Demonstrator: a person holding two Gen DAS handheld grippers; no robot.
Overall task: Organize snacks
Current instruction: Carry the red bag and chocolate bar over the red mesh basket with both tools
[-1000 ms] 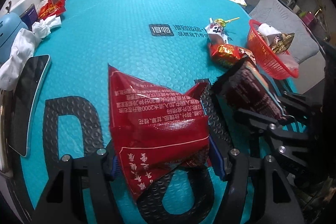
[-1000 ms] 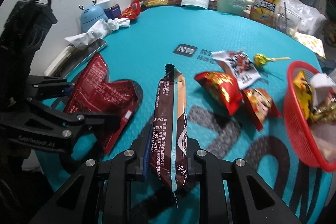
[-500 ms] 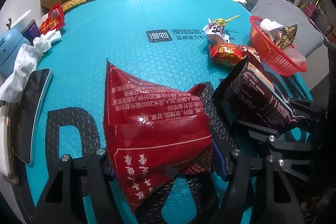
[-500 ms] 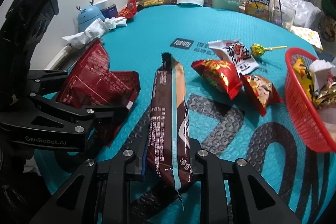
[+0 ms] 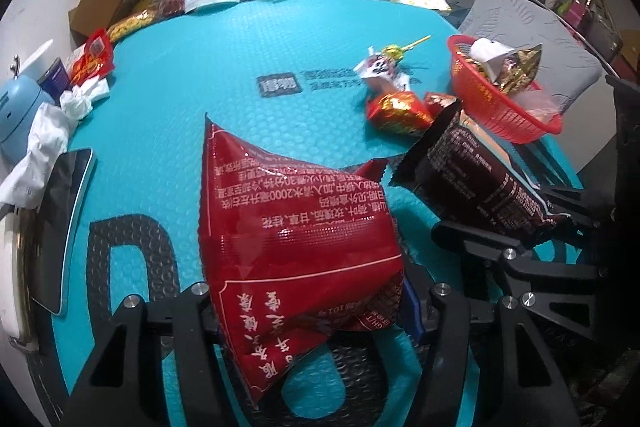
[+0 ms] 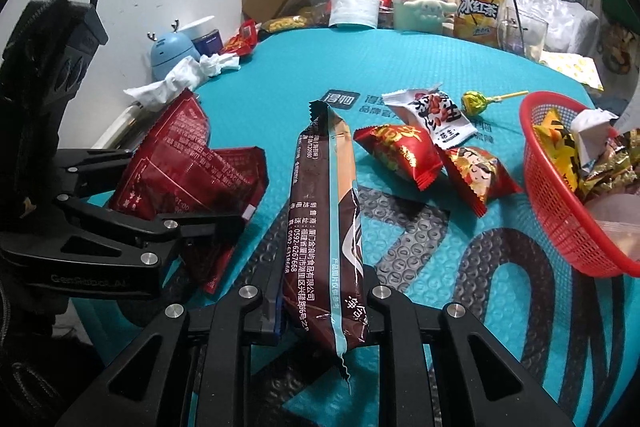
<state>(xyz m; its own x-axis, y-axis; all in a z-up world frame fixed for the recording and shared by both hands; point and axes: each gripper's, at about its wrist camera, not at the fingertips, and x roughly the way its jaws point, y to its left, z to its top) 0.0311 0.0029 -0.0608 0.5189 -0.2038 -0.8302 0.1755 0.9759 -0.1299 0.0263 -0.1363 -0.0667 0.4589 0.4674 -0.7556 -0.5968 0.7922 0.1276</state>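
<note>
Red packet (image 5: 296, 247) clamped in left claw (image 5: 312, 311); brown bar (image 6: 324, 227) in right claw (image 6: 320, 311), seemingly aloft.

1. On the yellow drink pouch (image 6: 478, 11), behind the red basket (image 6: 560, 195): "冰红茶".
2. On the brown snack bar (image 6: 326, 227), left of the basket: "0592-6267668".
3. On the white peanut packet (image 6: 434, 115): "花生".
4. On the left gripper (image 6: 208, 227): partly legible "GenRobot.AI".

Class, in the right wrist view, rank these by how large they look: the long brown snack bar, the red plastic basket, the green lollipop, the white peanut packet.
1. Long brown snack bar, though nearness inflates it; the red plastic basket is cropped, so these two are unsure.
2. White peanut packet.
3. Green lollipop.
</note>
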